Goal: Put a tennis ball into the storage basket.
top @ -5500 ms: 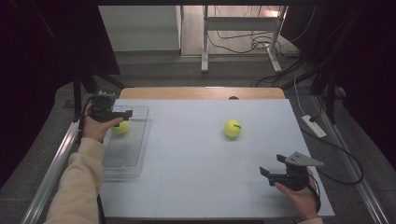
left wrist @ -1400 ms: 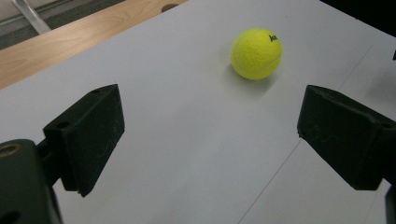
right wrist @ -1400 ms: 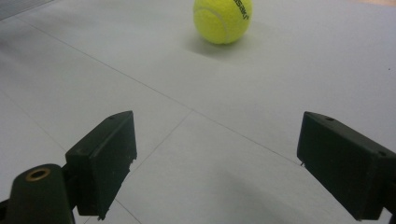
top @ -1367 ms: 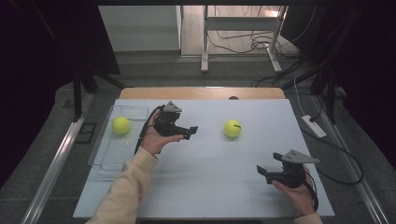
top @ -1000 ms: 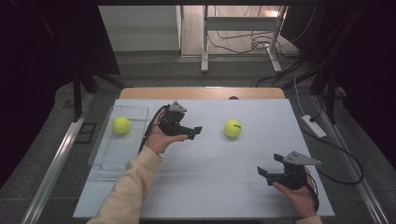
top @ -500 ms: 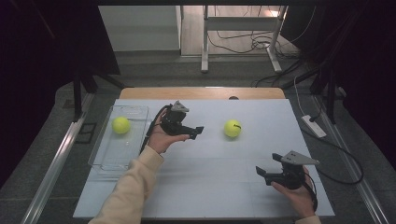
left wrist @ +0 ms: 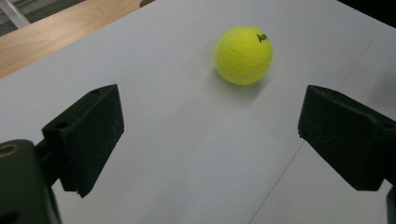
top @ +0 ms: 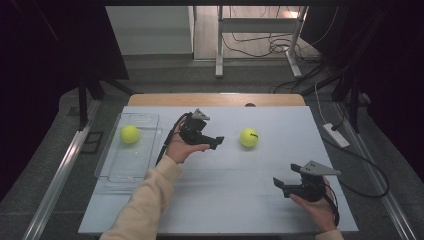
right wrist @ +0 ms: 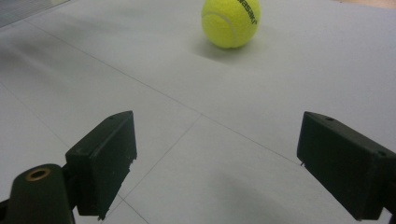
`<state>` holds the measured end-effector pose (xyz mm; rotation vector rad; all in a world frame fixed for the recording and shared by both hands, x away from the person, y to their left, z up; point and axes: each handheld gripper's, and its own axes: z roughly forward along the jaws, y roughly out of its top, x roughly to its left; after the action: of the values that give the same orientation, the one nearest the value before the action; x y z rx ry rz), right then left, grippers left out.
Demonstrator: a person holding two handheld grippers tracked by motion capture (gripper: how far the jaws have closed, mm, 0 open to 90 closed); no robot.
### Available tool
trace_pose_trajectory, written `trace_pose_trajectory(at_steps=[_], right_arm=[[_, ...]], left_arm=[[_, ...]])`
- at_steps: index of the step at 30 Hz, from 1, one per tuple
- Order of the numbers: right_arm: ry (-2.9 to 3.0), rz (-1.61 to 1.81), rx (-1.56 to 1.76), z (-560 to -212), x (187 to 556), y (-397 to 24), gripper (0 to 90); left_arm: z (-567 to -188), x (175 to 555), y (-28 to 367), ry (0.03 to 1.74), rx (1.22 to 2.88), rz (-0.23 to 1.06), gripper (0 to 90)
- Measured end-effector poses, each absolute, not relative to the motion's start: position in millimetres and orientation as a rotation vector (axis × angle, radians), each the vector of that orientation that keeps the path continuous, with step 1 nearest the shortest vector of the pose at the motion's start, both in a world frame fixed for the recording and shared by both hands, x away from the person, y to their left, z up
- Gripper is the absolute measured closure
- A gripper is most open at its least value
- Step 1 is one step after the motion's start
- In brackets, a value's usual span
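High view places the yellow tennis ball (top: 249,137) on the white table (top: 230,200), well clear of every edge, bare surface around. Left gripper (top: 216,142) hovers near it, jaws wide apart, empty. Right gripper (top: 280,186) likewise gapes, empty.

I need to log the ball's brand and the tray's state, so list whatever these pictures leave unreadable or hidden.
- Print on the loose tennis ball: left gripper view shows its start, the rest curves out of sight; in the right gripper view the frame's top edge cuts it.
- Same print in the high view: too small.
- Clear tray: its near rim is hard to trace against the table.
- Tennis ball in the tray: any marking too small.
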<state>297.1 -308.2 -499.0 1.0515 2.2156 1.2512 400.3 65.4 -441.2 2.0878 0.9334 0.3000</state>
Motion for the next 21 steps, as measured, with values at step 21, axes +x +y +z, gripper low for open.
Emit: trace_pose_trajectory(at_steps=[21], right_arm=[[2.222,1.253,1.054,-501,295,-305,11.9]], left_arm=[[-443,410,42,0.896,2.108,0.275,8.3]])
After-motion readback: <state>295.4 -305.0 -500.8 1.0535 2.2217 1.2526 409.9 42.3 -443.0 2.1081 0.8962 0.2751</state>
